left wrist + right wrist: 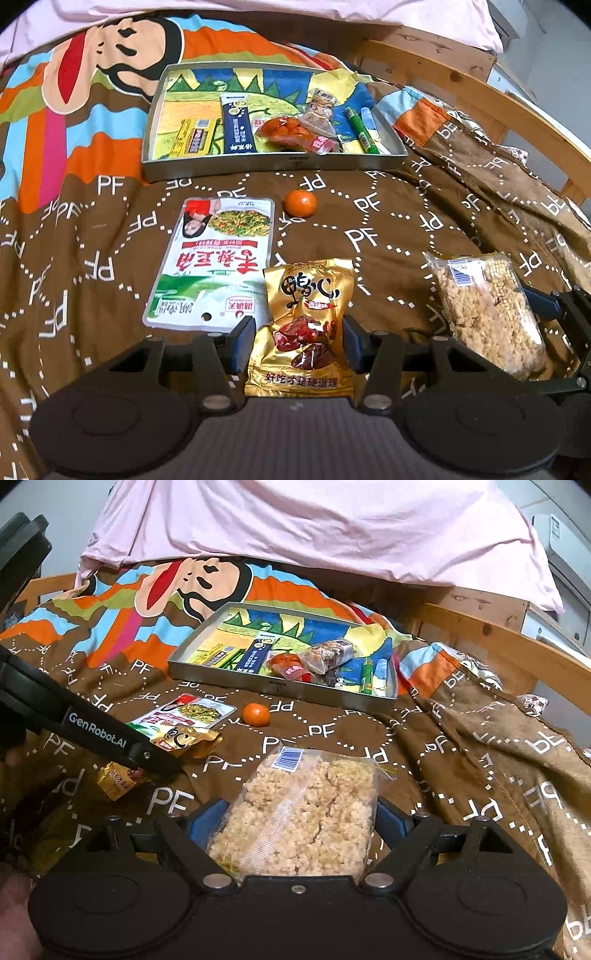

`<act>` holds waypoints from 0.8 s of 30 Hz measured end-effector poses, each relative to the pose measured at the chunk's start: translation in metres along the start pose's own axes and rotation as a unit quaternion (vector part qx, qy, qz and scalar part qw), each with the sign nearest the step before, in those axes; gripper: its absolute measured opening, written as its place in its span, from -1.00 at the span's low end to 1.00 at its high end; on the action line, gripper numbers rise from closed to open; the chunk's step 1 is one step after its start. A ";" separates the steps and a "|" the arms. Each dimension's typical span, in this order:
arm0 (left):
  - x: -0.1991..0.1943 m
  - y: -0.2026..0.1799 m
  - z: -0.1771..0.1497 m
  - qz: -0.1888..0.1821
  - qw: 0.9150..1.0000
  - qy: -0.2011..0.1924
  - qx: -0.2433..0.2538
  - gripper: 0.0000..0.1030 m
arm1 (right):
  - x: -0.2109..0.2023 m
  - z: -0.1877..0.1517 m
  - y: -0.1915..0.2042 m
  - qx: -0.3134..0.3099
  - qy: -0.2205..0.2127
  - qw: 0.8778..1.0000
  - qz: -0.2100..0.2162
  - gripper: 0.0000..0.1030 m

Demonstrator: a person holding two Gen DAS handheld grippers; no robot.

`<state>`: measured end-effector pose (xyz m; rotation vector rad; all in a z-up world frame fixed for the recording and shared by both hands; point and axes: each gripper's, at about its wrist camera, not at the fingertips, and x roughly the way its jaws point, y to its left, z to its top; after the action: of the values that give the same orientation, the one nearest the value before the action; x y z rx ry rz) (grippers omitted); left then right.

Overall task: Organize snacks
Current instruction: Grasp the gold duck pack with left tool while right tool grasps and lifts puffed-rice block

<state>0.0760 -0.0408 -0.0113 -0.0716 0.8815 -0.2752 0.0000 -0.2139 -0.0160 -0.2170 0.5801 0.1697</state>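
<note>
My left gripper (299, 343) is shut on a gold snack packet (306, 325), which also shows in the right wrist view (184, 740). My right gripper (299, 823) is shut on a clear bag of puffed rice cake (306, 819), seen at the right in the left wrist view (487, 314). A metal tray (273, 162) at the back holds several snack packets; it also shows in the right wrist view (280, 687). A small orange (300, 202) and a white-green pouch (218, 266) lie on the bedspread in front of the tray.
All lies on a brown patterned bedspread (388, 229). A wooden bed frame (480, 92) runs along the right. A pink pillow (332, 524) sits behind the tray. The left gripper's arm (92, 731) crosses the left of the right wrist view.
</note>
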 end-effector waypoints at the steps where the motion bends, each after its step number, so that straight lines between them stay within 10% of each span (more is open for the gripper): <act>1: -0.001 0.001 -0.001 -0.001 1.000 0.000 -0.002 0.04 | 0.000 0.000 0.000 0.000 -0.001 1.000 -0.002 0.67; 24: -0.019 0.039 0.046 0.009 0.997 -0.060 -0.050 0.04 | 0.020 0.034 -0.014 0.030 -0.066 0.997 0.020 0.67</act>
<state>0.1082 -0.0003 0.0254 -0.1723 0.7753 -0.2084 0.0371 -0.2169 0.0033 -0.1349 0.4573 0.2043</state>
